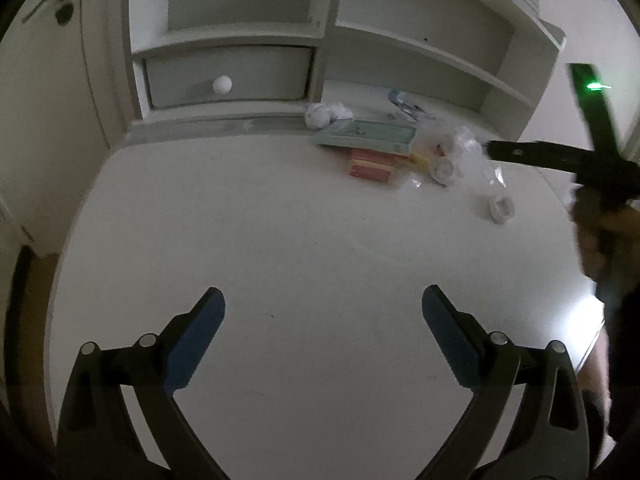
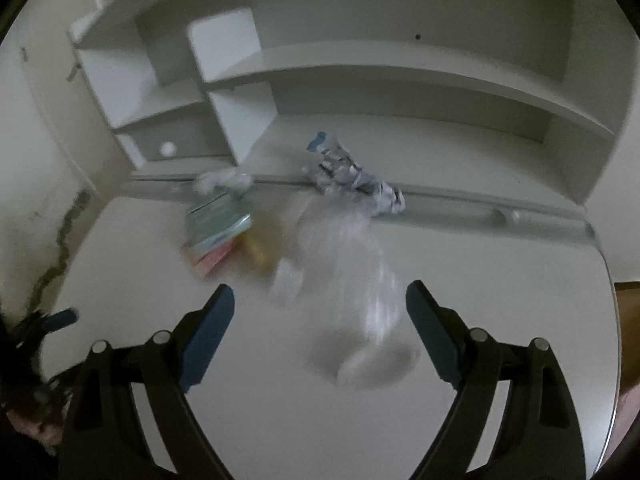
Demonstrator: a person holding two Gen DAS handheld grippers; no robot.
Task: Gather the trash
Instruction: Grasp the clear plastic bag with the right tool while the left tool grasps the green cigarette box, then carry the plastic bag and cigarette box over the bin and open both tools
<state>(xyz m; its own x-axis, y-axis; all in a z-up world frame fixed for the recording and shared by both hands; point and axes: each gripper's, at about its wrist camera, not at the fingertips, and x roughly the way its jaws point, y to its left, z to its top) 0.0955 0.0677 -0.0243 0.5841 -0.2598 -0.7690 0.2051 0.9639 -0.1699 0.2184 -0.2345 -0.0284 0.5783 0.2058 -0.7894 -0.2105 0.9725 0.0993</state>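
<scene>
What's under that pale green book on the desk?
The pale green book lies on a red and pink book or box, whose near edge sticks out. A yellow item shows beside its right end. Anything farther underneath is covered.

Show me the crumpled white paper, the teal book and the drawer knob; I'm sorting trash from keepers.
crumpled white paper point(image 1: 322, 115): left wrist view, middle of the wad.
teal book point(image 1: 366, 136): left wrist view, top cover.
drawer knob point(image 1: 222, 84): left wrist view, its round face.
</scene>
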